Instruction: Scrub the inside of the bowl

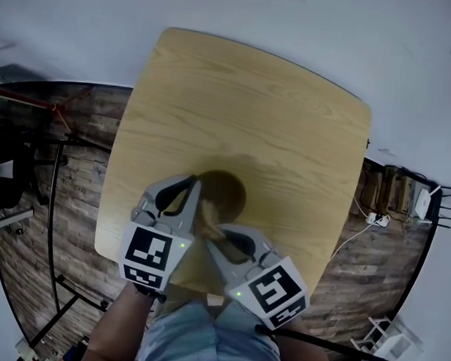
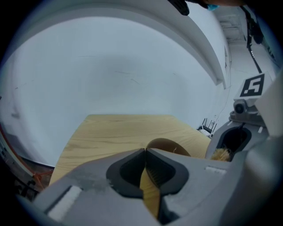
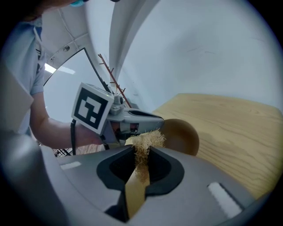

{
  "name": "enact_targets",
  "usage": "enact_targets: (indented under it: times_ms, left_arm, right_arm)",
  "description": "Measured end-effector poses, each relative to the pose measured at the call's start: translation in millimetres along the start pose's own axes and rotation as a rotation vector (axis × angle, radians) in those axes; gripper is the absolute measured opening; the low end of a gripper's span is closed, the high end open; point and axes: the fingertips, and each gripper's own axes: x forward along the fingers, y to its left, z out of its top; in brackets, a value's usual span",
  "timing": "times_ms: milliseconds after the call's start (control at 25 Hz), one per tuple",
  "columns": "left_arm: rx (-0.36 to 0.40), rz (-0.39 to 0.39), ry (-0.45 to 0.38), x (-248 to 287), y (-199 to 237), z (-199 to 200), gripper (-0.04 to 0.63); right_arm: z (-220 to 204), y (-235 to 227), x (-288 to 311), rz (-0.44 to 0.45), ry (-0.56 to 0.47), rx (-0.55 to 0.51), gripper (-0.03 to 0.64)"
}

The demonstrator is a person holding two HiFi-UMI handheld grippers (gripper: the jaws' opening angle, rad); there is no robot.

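Scrub step abt to start: right tongs [image 3: 140, 152] clamp fibre scrubber [image 3: 144, 140] just beside brown bowl [image 1: 226, 193] on surface [image 1: 274, 118], left tongs [image 2: 145, 151] closed, maybe pinching its rim; next, scrubber goes inside.

Light is even and diffuse; the pale walls read bright, with no glare. In the head view, a soft shadow lies on the desk [image 1: 290, 104] around the bowl [image 1: 229, 191], at frame centre. All three views bend strongly at the edges, with dark corners. My near fingers [image 2: 88, 185] are slightly out of focus.
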Motion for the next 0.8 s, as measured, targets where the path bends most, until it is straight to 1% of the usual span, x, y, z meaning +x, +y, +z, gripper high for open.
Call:
enact_targets:
  times_ms: [160,360,600,800]
  left_arm:
    - [0.006,0.020,0.007,-2,3,0,0.031]
    - [-0.006,0.033,0.010,-4,0,4,0.031]
    - [-0.005,0.025,0.014,-3,-2,-1,0.031]
    - [0.004,0.012,0.013,2,-1,-4,0.032]
  right_arm:
    - [10,8,-19,-0.004,-0.058,-0.009,0.057]
    - [13,-3,-37,-0.067,-0.093,-0.027,0.057]
    - [11,-17,-37,-0.114,-0.086,-0.044,0.057]
    - [13,-29,-23,-0.139,-0.045,-0.099,0.057]
